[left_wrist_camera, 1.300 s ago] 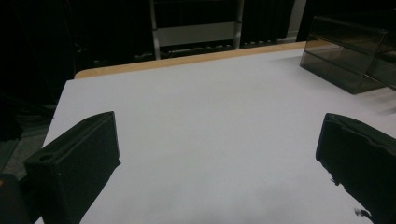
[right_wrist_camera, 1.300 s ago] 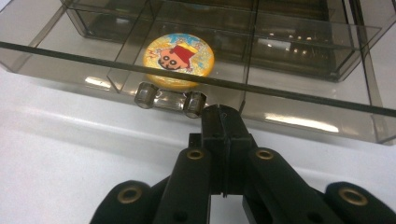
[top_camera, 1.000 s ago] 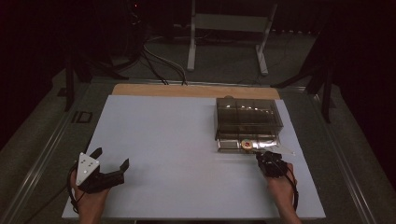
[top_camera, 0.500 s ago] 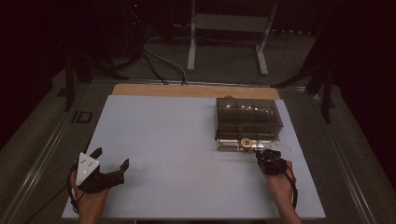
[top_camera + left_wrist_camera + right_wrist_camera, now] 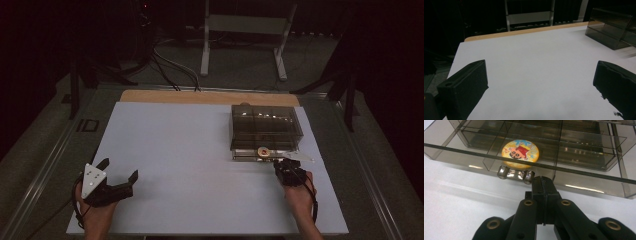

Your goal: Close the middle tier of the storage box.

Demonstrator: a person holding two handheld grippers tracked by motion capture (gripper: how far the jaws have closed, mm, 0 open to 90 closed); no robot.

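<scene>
Two grippers: left gripper jaws apart, right gripper jaws together by drawer handle, badge inside.

Nothing measurable changed vs the earlier frames. Right gripper, left gripper, the smoked-plastic drawer and the cartoon badge just ahead of the closed right fingers show no shift.

High view looks down over the table; 2 gripper views sit low, sharing the smoky box.
</scene>
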